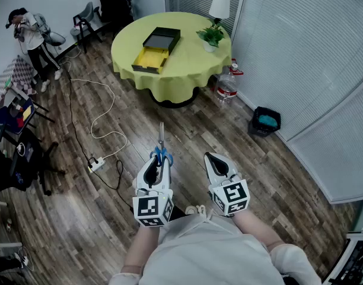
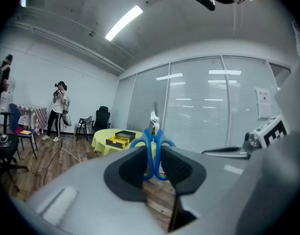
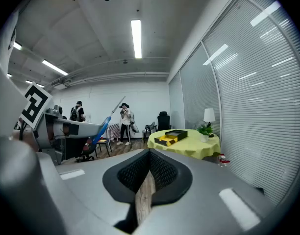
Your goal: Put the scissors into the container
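Note:
My left gripper point(image 1: 157, 159) is shut on a pair of scissors point(image 1: 161, 149), its pads pressing on the blue handles point(image 2: 152, 153). The steel blades point up and forward, toward the round table. The container point(image 1: 157, 46) is a black box with a yellow tray pulled partly out. It lies on the yellow-green tablecloth point(image 1: 175, 64) far ahead of both grippers, and is small in the left gripper view point(image 2: 121, 137) and the right gripper view point(image 3: 172, 137). My right gripper point(image 1: 210, 157) is held beside the left one, shut, with nothing between its pads point(image 3: 157, 173).
A white lamp point(image 1: 219, 7) and a potted plant point(image 1: 212, 37) stand on the table's right side. A water bottle point(image 1: 227, 85) and a black bin point(image 1: 265, 122) sit on the wooden floor nearby. A cable and power strip point(image 1: 96, 163) lie at left. A person point(image 1: 32, 40) stands far left near chairs.

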A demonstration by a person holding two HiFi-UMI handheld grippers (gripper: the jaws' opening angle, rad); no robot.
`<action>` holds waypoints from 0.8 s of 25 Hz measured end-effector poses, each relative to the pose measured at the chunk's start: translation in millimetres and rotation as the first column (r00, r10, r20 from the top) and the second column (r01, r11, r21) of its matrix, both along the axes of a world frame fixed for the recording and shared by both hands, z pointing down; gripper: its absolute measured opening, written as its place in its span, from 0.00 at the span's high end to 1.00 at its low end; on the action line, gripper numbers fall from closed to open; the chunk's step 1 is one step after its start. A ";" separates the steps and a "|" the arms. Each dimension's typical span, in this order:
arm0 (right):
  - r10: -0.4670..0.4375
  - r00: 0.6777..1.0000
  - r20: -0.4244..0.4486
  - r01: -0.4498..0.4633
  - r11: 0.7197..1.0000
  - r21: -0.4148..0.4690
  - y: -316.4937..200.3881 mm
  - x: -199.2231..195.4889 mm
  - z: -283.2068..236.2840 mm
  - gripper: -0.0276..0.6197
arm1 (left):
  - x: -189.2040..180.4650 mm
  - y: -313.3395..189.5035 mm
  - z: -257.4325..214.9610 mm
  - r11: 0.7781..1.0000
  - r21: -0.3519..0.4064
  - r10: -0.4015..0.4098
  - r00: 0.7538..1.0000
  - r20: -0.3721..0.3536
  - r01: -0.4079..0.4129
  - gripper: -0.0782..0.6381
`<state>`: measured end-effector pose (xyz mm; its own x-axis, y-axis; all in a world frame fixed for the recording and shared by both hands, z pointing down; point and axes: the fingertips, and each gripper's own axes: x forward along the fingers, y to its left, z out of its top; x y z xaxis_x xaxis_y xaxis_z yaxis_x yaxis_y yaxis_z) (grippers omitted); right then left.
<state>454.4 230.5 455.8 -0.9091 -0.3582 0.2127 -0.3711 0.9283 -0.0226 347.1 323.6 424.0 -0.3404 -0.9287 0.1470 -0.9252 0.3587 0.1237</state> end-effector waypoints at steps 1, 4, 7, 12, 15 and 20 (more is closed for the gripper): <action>-0.001 1.000 0.000 0.001 1.000 -0.001 -1.8 -1.2 -0.3 0.96 | -1.2 -2.6 0.2 1.000 -0.003 0.001 1.000 -0.001 -0.001 0.76; -0.003 1.000 -0.002 0.003 1.000 -0.008 -5.9 -5.1 0.4 0.96 | -5.4 -8.6 1.6 1.000 -0.008 0.004 1.000 -0.006 -0.005 0.76; 0.004 1.000 -0.008 -0.004 1.000 -0.015 -8.1 -7.2 4.5 0.96 | -8.3 -12.1 5.0 1.000 -0.010 0.010 1.000 -0.010 -0.010 0.76; 0.031 0.999 -0.039 -0.034 0.998 -0.053 -15.8 -15.0 18.8 0.96 | -16.5 -16.0 12.3 1.000 -0.020 0.016 1.000 -0.015 -0.016 0.76; 0.053 0.998 -0.040 -0.057 0.995 -0.080 -22.4 -28.0 24.0 0.96 | -30.9 -18.7 16.7 0.999 -0.034 0.016 1.000 -0.021 -0.017 0.76; 0.091 0.995 -0.038 -0.094 0.990 -0.108 -36.1 -65.3 25.8 0.96 | -74.2 -27.7 17.8 0.998 -0.056 0.013 1.000 -0.026 -0.015 0.76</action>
